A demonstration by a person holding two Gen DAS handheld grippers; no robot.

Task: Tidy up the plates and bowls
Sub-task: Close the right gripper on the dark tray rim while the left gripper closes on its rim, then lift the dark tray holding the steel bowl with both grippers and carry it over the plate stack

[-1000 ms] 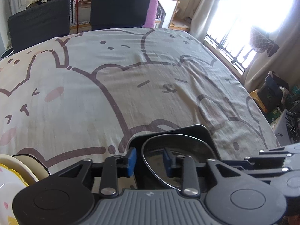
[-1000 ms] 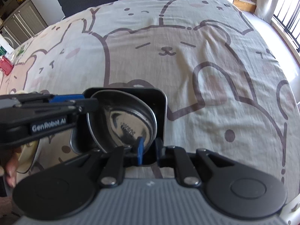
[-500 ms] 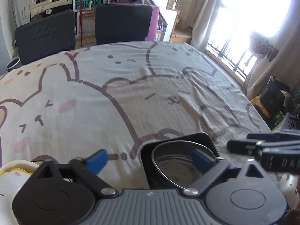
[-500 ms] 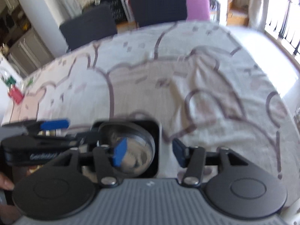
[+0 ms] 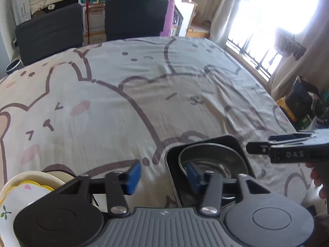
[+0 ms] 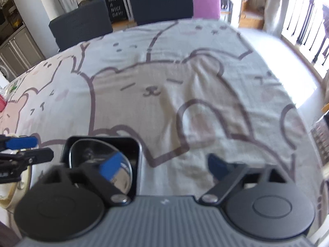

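1. While its jaws are closing, the left gripper point(image 5: 162, 177) stands apart with nothing clamped; its right blue pad point(image 5: 192, 177) hangs over the steel bowl, its left pad over bare cloth
2. The steel bowl point(image 5: 213, 160) sits inside a black square plate point(image 5: 230, 139), at about five o'clock in the left wrist view and eight o'clock in the right wrist view
3. The right gripper point(image 6: 164, 165) has its jaws apart and opening, holding nothing; its left pad is in front of the bowl, its right pad over the tablecloth point(image 6: 164, 82)
4. A cream bowl with a white and yellow plate point(image 5: 26, 187) lies at eight o'clock in the left view, just beside the left gripper
5. Two dark chairs point(image 5: 135, 16) stand at twelve o'clock beyond the table
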